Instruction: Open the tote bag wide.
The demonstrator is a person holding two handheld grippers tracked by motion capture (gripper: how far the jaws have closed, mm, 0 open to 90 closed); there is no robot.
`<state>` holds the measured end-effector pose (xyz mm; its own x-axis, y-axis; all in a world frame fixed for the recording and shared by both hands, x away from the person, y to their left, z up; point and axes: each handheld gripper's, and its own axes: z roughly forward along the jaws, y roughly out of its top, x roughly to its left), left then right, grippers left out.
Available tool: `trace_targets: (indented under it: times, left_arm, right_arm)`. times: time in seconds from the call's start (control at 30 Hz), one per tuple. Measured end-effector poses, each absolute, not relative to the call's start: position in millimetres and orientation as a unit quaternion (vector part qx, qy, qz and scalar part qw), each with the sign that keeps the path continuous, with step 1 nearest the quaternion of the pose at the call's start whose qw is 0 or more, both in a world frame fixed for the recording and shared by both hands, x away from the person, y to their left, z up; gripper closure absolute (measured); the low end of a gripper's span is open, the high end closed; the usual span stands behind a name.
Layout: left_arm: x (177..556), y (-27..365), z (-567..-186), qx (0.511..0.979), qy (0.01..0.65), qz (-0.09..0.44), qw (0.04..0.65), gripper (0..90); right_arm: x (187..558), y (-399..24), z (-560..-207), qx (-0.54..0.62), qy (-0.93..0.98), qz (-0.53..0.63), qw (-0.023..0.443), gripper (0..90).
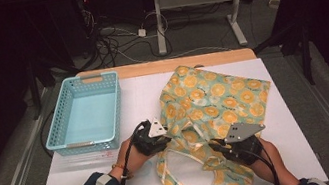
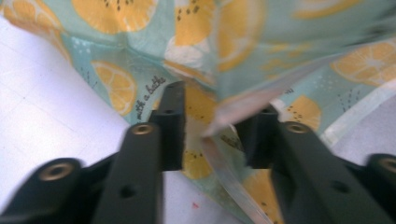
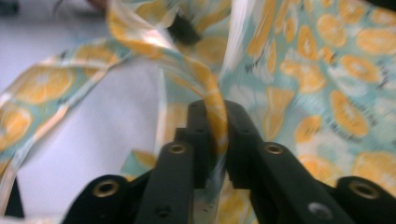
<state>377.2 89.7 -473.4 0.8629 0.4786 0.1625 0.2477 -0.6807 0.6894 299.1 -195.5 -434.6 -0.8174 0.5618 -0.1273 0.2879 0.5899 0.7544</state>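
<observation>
Bag: lemon-print cloth, flat on the white table right of centre, handles toward the person.
Right gripper: jaws pinched together on a handle strap, probably to lift or pull it straight.
Left gripper: jaws apart, straddling the bag's near-left edge and a pale strap; looks poised to close, not yet gripping.
Basket: blue, empty, at the table's left, just beside the bag; likely the destination.

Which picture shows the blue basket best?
The high view: the blue basket sits whole and empty on the table's left side. The two gripper views look at the lemon-print bag instead.
</observation>
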Motion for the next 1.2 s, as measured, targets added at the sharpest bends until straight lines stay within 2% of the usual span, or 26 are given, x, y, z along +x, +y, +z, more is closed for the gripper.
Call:
trace_targets:
  times: [0.07,0.2,0.3,0.6,0.73,0.8,0.83,0.9,1.03,1.1,1.2]
  left_arm:
    - [375.5,88.4,-473.5,0.904,0.196,0.168,0.342,72.6]
    - [372.7,89.1,-472.0,0.905,0.187,0.171,0.342,82.5]
    - [372.1,90.5,-471.0,0.905,0.185,0.175,0.341,85.3]
    - [372.2,94.4,-467.9,0.898,0.191,0.184,0.351,86.3]
    - [371.4,94.4,-467.1,0.901,0.183,0.192,0.344,86.7]
    - [371.6,94.7,-467.0,0.900,0.183,0.193,0.345,86.7]
    - [371.8,94.8,-467.0,0.900,0.183,0.194,0.344,86.7]
    - [372.0,95.1,-467.0,0.900,0.183,0.194,0.344,86.7]
    - [371.8,95.6,-466.3,0.899,0.184,0.196,0.345,86.7]
    - [372.0,95.8,-466.2,0.900,0.184,0.196,0.345,86.7]
    - [371.5,95.6,-465.6,0.899,0.181,0.199,0.344,86.6]
  right_arm:
    - [295.5,-197.2,-440.0,0.245,0.876,0.377,0.175,71.8]
    - [284.3,-202.2,-446.3,0.235,0.883,0.371,0.167,43.5]
    - [275.1,-206.9,-451.4,0.223,0.892,0.359,0.160,31.8]
    - [261.0,-212.3,-477.2,0.212,0.925,0.294,0.112,18.5]
    - [261.4,-214.7,-476.3,0.214,0.928,0.287,0.099,18.3]
    - [261.3,-217.1,-476.0,0.208,0.930,0.288,0.095,22.8]
    - [261.8,-218.1,-475.3,0.213,0.928,0.288,0.096,29.4]
    - [265.1,-222.5,-472.1,0.228,0.924,0.291,0.103,53.6]
    - [268.3,-226.0,-469.6,0.233,0.923,0.280,0.126,82.2]
    - [266.8,-223.1,-468.5,0.222,0.927,0.267,0.143,89.0]
    - [266.4,-222.3,-468.1,0.217,0.926,0.259,0.169,89.9]
